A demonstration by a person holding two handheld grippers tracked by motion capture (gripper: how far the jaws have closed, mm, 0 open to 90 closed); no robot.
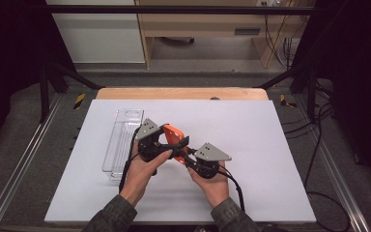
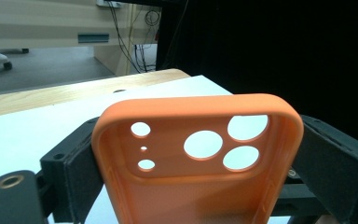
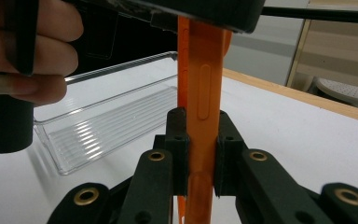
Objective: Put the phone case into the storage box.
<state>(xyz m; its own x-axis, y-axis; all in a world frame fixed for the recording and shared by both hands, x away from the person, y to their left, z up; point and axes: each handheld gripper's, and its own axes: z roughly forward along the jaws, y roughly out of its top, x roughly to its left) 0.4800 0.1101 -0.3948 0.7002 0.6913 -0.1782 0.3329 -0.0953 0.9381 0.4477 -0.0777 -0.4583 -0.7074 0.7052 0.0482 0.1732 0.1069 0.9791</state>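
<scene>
Just to the right of the clear ribbed plastic tray (image 1: 121, 140) on the white table mat (image 1: 251, 145), I have the soft orange rubbery phone case (image 1: 173, 135) lifted off the surface and caught between both tools at once. My left gripper (image 2: 198, 154) has its jaws spread wide across the case's width, pads pressed on the two long sides near the end with the camera cut-outs, the inside of the shell facing that camera. My right gripper (image 3: 200, 158) has its jaws nearly closed, pinching the thin side wall of the case edge-on, close to the moulded button strip. I judge this to be a two-tool transfer or re-grip, with the tray as the likely destination. To do it well I would keep one grip firm before loosening the other, since the case is flexible and could bow or spring out; I would release slowly, keep the case level with the tray's long axis, and lower it in without dragging on the tray wall.
</scene>
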